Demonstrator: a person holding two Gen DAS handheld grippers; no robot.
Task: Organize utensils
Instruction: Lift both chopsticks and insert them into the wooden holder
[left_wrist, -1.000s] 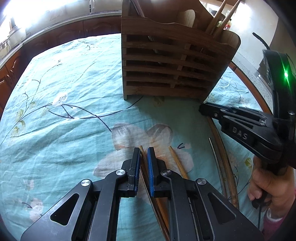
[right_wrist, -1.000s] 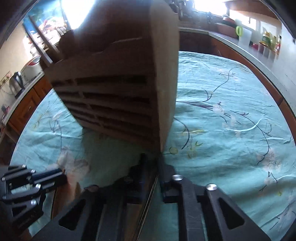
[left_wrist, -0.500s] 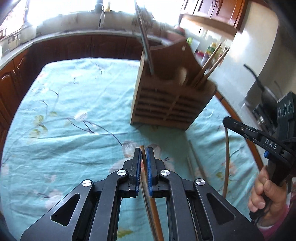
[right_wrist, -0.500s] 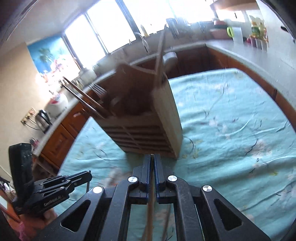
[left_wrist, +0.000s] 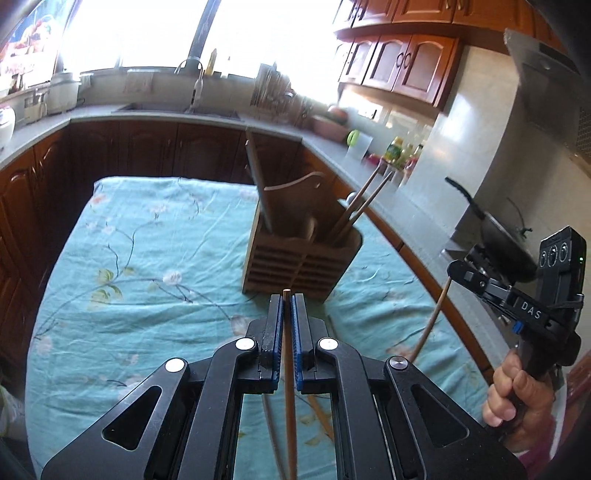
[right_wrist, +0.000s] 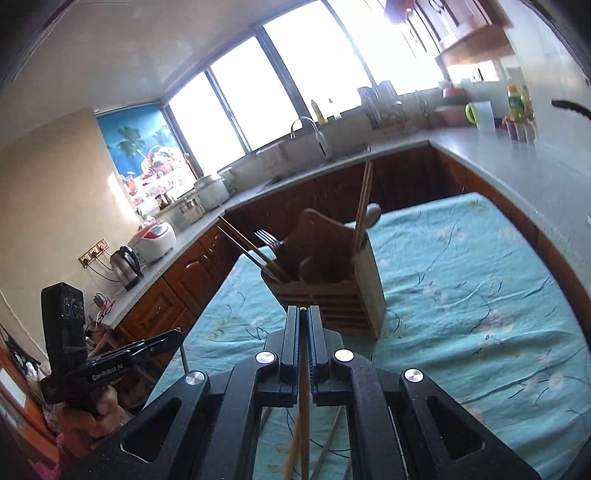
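A slatted wooden utensil holder (left_wrist: 301, 258) (right_wrist: 332, 291) stands on the teal flowered tablecloth (left_wrist: 147, 258) with chopsticks, a fork (right_wrist: 267, 238) and a wooden spoon in it. My left gripper (left_wrist: 286, 299) is shut on a wooden chopstick (left_wrist: 290, 406), lifted above the cloth short of the holder. My right gripper (right_wrist: 303, 310) is shut on another chopstick (right_wrist: 304, 424), also raised, and shows at the right of the left wrist view (left_wrist: 458, 267) with its chopstick (left_wrist: 430, 321) hanging down. More utensils (right_wrist: 328, 446) lie on the cloth below.
Dark wood cabinets and a grey counter (left_wrist: 388, 192) wrap around the table, with a sink and tap (right_wrist: 314, 136), bottles (left_wrist: 397, 147), a rice cooker (right_wrist: 155, 236) and a kettle (right_wrist: 125, 266). A black wok (left_wrist: 498, 236) sits at the right.
Both grippers have risen and pulled back from the cloth, each carrying a chopstick. The holder now looks smaller and farther away in both views.
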